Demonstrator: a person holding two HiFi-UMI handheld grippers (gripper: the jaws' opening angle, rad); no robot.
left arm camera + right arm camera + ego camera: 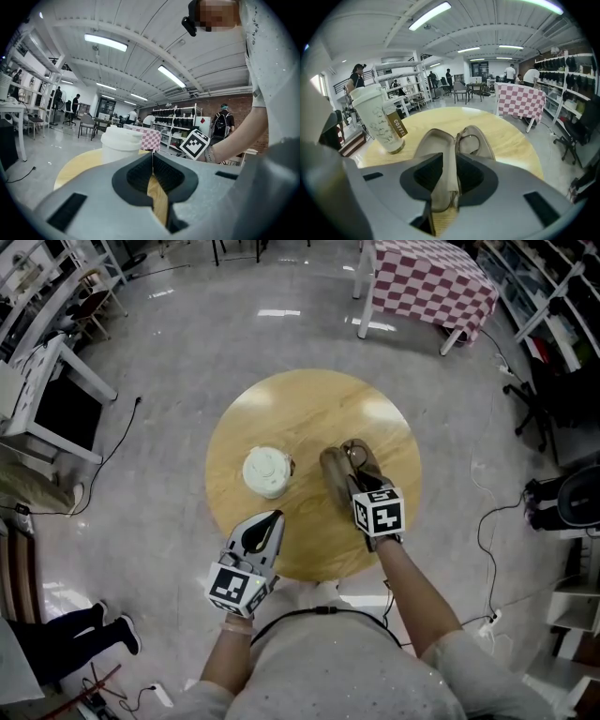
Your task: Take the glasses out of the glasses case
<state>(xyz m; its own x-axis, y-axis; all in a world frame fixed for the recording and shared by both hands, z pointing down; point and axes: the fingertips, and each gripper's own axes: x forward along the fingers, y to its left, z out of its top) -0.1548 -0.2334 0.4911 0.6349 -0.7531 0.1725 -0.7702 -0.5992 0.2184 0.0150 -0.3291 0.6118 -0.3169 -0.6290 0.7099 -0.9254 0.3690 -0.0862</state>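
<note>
An open beige glasses case [336, 472] lies on the round wooden table [309, 409], right of centre. The glasses [472, 140] rest in its right half; the left half [433, 140] shows only lining. My right gripper [358, 487] tilts down over the near end of the case. Its jaws stand apart, with the case's middle ridge showing between them, right gripper [450, 164]. My left gripper [272, 519] sits at the table's near-left edge, shut with nothing in it, pointing toward a white lidded coffee cup [267, 471]. In the left gripper view the cup [119, 143] stands just beyond the closed tips.
A table with a red-checked cloth [431, 282] stands at the far right. A desk with a dark monitor [56, 409] is at the left, with a cable on the floor. Shelving and an office chair [544, 399] line the right side. A person's shoes [103, 629] show at bottom left.
</note>
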